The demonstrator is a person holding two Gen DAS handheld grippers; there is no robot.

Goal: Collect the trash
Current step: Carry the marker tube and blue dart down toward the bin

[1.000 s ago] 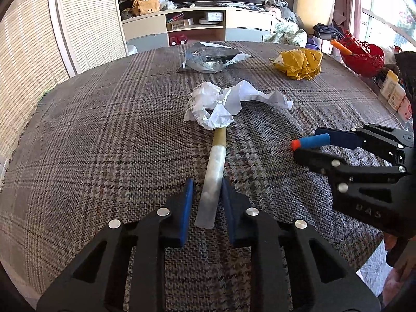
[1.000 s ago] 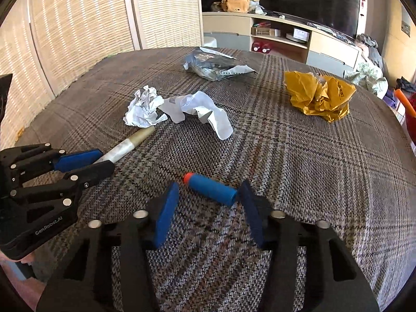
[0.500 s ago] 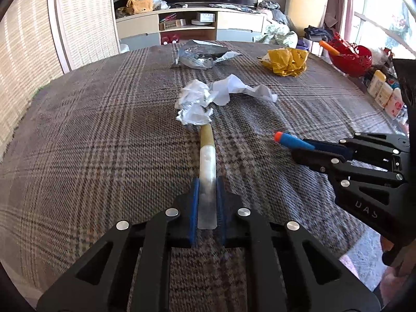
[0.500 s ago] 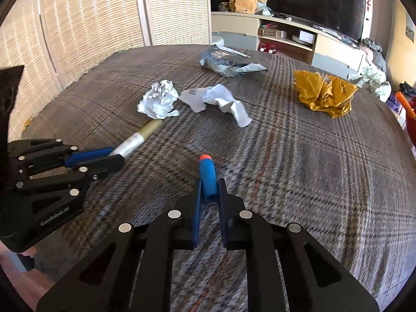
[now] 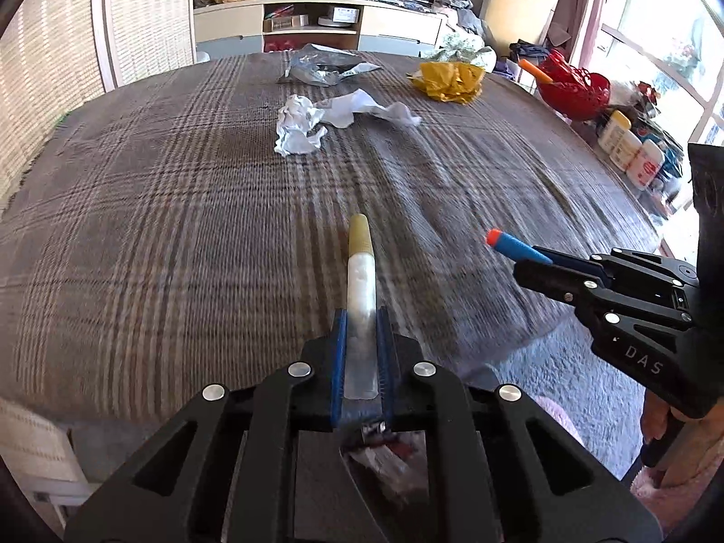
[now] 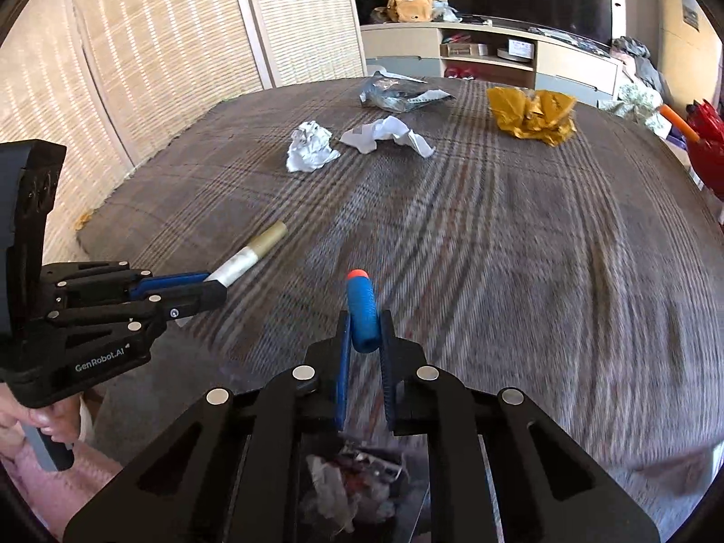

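Left wrist view: left gripper (image 5: 361,323) jaws clenched on a clear tube with a tan cap (image 5: 360,289), held above the near edge of the plaid-covered worktop (image 5: 158,208). Crumpled white paper (image 5: 296,131), silver wrapper (image 5: 323,65) and yellow wad (image 5: 448,79) lie far. Right wrist view: right gripper (image 6: 364,328) jaws clamped on a blue foam dart (image 6: 360,312), orange tip forward; a bin of trash (image 6: 353,488) shows below.

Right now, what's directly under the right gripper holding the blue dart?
Below the right gripper, shut on the blue foam dart, sits an open container of crumpled trash. The gripper's black frame hides the container's rim and most of its contents.
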